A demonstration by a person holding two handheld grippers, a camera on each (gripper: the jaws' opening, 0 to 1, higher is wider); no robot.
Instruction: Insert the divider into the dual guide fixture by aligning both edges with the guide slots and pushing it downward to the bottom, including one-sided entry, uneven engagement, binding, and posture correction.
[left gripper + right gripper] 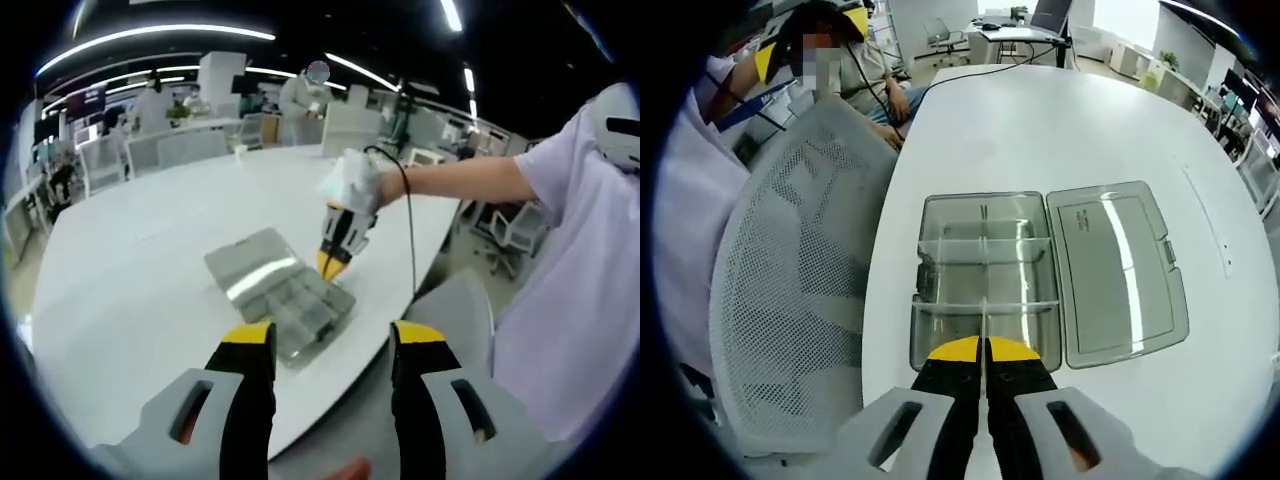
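Our right gripper (983, 352) pinches the divider (983, 318) over the box (985, 280); the left gripper (332, 340) waits spread. We should keep it upright, seat both edges, then press evenly.

No legible text, label, brand, number or sign on anything in either view.

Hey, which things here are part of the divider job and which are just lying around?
Job:
- clear plastic compartment box with open lid
- thin clear divider
- right gripper
- left gripper

Lying about:
- grey mesh office chair
- round white table
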